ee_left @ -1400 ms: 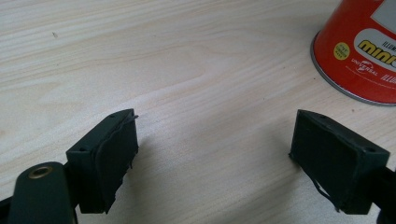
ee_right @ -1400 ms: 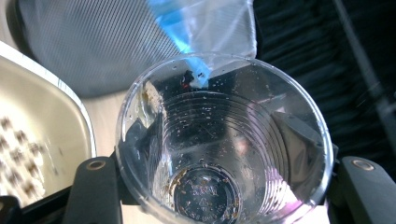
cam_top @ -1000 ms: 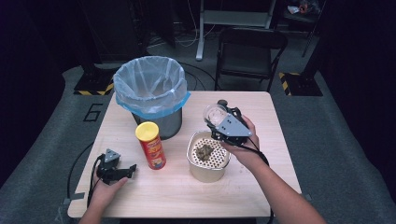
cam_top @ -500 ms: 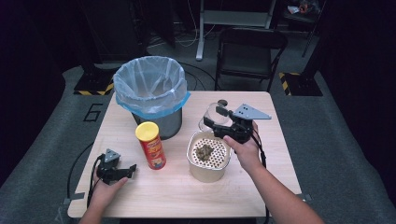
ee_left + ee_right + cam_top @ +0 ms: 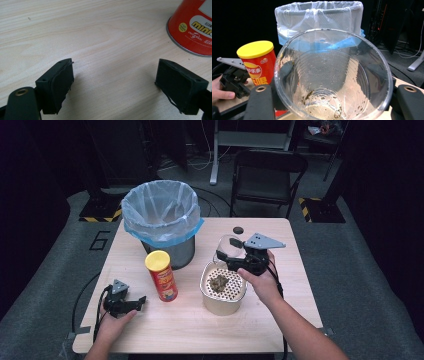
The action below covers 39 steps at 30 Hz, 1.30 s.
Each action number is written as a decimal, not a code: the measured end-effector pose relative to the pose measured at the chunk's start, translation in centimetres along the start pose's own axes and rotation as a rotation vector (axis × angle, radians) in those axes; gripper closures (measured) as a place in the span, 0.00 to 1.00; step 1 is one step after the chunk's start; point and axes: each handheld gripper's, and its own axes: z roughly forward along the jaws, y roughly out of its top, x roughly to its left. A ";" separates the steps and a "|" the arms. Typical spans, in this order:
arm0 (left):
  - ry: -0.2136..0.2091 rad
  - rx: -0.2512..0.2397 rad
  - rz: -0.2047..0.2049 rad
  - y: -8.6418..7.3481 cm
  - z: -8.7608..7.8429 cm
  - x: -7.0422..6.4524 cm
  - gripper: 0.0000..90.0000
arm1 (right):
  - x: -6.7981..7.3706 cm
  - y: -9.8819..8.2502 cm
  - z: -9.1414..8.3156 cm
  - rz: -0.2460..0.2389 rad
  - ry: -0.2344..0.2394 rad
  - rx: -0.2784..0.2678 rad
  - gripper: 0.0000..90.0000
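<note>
Right hand-held gripper [image 5: 231, 254] clamped on clear cup [image 5: 332, 75], centre-right of high view, above strainer tub [image 5: 222, 290] holding dumped dregs. Next, likely: bin [image 5: 160, 220] for emptied cup. Left hand-held gripper [image 5: 115, 80] jaws apart, resting idle on worktop [image 5: 200, 330].

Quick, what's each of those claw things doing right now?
Left gripper: open, holding nothing, resting on the table.
Right gripper: closed on a clear plastic cup, tipped sideways.
</note>
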 end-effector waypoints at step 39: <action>-0.001 0.005 -0.004 0.0 0.0 -0.1 0.16 | 2.8 10.0 -0.2 -0.102 0.007 -0.048 0.36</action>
